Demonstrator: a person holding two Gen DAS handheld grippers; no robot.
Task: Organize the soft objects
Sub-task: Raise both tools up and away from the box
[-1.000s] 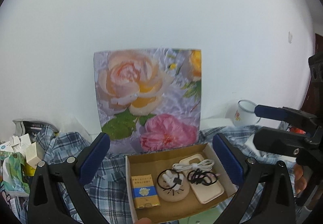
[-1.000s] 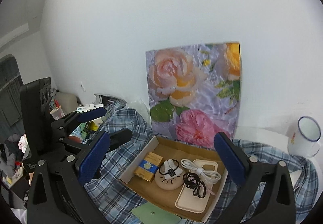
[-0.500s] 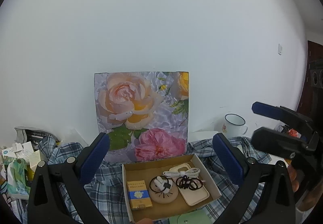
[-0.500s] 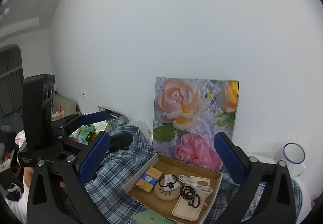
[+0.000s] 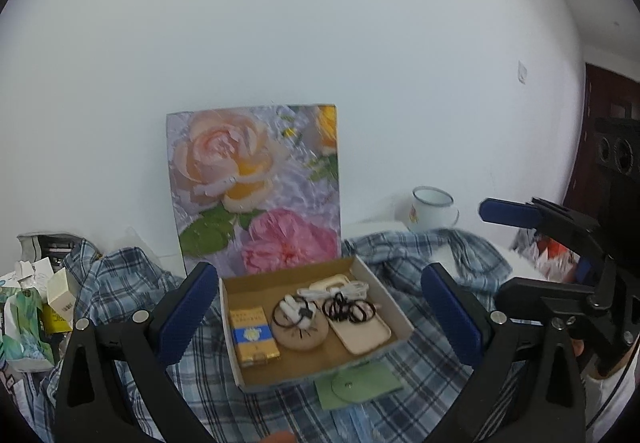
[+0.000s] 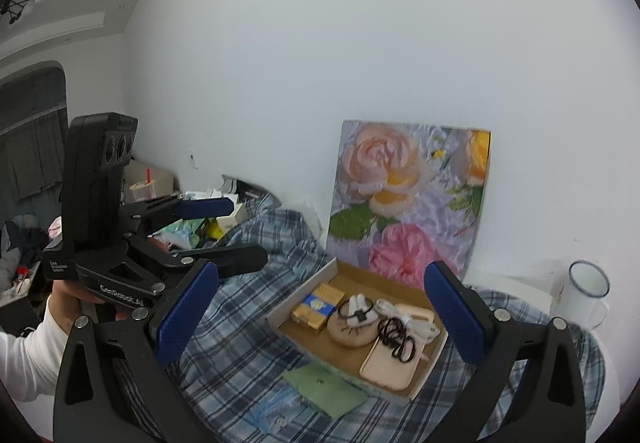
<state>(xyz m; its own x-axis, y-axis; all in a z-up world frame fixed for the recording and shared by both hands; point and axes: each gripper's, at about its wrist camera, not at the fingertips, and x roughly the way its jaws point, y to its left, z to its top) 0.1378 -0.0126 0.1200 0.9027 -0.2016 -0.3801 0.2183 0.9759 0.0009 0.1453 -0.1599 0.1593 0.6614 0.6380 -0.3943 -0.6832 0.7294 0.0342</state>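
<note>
A blue plaid shirt [image 5: 420,255] [image 6: 256,327] lies crumpled over the table. On it sits an open cardboard tray [image 5: 368,279] [image 6: 304,303] holding a yellow box [image 5: 253,335], a round tan pad [image 5: 302,329], black hair ties [image 5: 350,309], a white cable [image 5: 340,289] and a beige phone case [image 5: 366,335]. A green pouch [image 5: 358,385] [image 6: 326,389] lies in front of the tray. My left gripper [image 5: 320,317] [image 6: 224,227] is open and empty, held above the tray. My right gripper [image 6: 320,319] [image 5: 484,247] is open and empty, to the right.
A rose picture [image 5: 256,187] leans on the white wall behind the tray. A white enamel mug [image 5: 434,209] [image 6: 584,295] stands at the right. Boxes and packets [image 5: 36,303] clutter the left end of the table.
Both grippers have pulled back and up from the tray, which now looks smaller and farther off. Both jaws stay open.
</note>
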